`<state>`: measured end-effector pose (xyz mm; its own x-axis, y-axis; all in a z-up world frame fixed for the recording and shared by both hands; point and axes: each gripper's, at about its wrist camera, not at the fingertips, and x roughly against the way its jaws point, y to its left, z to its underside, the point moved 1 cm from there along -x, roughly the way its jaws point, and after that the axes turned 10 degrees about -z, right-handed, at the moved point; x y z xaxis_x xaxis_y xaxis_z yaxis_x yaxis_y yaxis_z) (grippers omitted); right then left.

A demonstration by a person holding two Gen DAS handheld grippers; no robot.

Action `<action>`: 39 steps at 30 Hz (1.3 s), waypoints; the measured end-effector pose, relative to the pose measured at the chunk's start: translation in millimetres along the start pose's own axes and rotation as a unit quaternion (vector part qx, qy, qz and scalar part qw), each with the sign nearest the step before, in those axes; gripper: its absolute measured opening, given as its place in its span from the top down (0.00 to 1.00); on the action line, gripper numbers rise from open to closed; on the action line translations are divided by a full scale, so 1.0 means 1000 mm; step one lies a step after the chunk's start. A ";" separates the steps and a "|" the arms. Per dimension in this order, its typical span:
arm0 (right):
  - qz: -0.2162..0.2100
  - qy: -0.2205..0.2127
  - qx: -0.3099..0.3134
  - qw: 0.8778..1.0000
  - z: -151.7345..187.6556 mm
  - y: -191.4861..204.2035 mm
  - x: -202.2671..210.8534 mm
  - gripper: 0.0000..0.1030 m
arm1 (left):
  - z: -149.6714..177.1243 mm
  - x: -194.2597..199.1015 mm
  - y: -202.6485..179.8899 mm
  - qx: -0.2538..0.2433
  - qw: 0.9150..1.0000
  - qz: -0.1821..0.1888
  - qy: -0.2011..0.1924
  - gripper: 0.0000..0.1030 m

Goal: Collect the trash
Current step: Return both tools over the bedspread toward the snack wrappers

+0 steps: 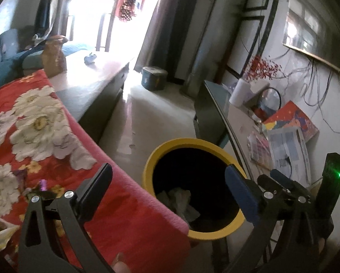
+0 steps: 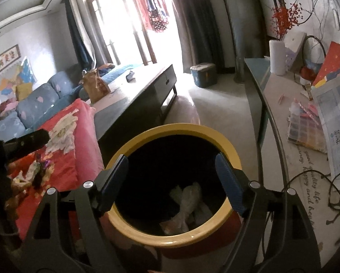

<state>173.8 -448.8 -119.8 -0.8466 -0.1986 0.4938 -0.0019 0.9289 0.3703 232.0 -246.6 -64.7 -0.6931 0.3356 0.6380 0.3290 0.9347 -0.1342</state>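
A yellow-rimmed bin [image 1: 170,146] stands on the floor between a red flowered blanket and a glass-topped desk. It also shows in the right wrist view [image 2: 170,129]. Crumpled whitish trash [image 1: 179,199] lies at its bottom, seen in the right wrist view too [image 2: 188,204]. My left gripper [image 1: 170,182] is open and empty, above the bin's near left side. My right gripper [image 2: 172,173] is open and empty, right over the bin's mouth. Part of the right gripper [image 1: 283,182] shows at the right of the left wrist view.
The red flowered blanket [image 1: 33,136] covers a surface to the left, with small scraps [image 2: 40,166] on it. A dark low table [image 2: 136,95] stands behind. The desk [image 2: 283,104] at right holds papers, a vase, cables. A blue box [image 2: 204,74] sits on the floor.
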 end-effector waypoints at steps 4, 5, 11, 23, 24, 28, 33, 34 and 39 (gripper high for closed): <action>-0.010 -0.006 0.013 1.000 -0.006 0.014 0.006 0.29 | 0.000 0.015 0.010 0.009 1.000 -0.010 -0.014 0.06; -0.013 -0.007 0.016 1.000 -0.006 0.017 0.006 0.29 | 0.001 0.019 0.013 0.012 1.000 -0.015 -0.017 0.06; -0.046 0.000 0.037 0.998 -0.009 0.046 0.006 0.28 | 0.006 0.041 0.042 0.034 0.998 -0.048 -0.027 0.06; -0.117 0.039 0.110 0.986 -0.001 0.123 -0.004 0.27 | 0.013 0.082 0.101 0.090 0.990 -0.090 -0.054 0.06; -0.125 0.042 0.119 0.984 0.001 0.132 -0.005 0.27 | 0.013 0.085 0.105 0.095 0.990 -0.093 -0.056 0.06; -0.146 0.052 0.146 0.977 0.005 0.157 -0.008 0.27 | 0.017 0.096 0.124 0.112 0.986 -0.107 -0.064 0.06; -0.172 0.065 0.178 0.967 0.011 0.187 -0.008 0.27 | 0.024 0.112 0.146 0.131 0.981 -0.123 -0.073 0.06; -0.179 0.068 0.187 0.964 0.013 0.196 -0.008 0.27 | 0.026 0.115 0.152 0.135 0.980 -0.128 -0.075 0.06; -0.204 0.079 0.213 0.952 0.017 0.225 -0.007 0.27 | 0.030 0.127 0.172 0.150 0.975 -0.142 -0.082 0.06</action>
<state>169.9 -233.4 -53.3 -0.6391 -0.5831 0.5015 -0.5578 0.8003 0.2197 181.3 -40.0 -29.5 -0.8306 0.0490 0.5547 -0.0773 0.9763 -0.2020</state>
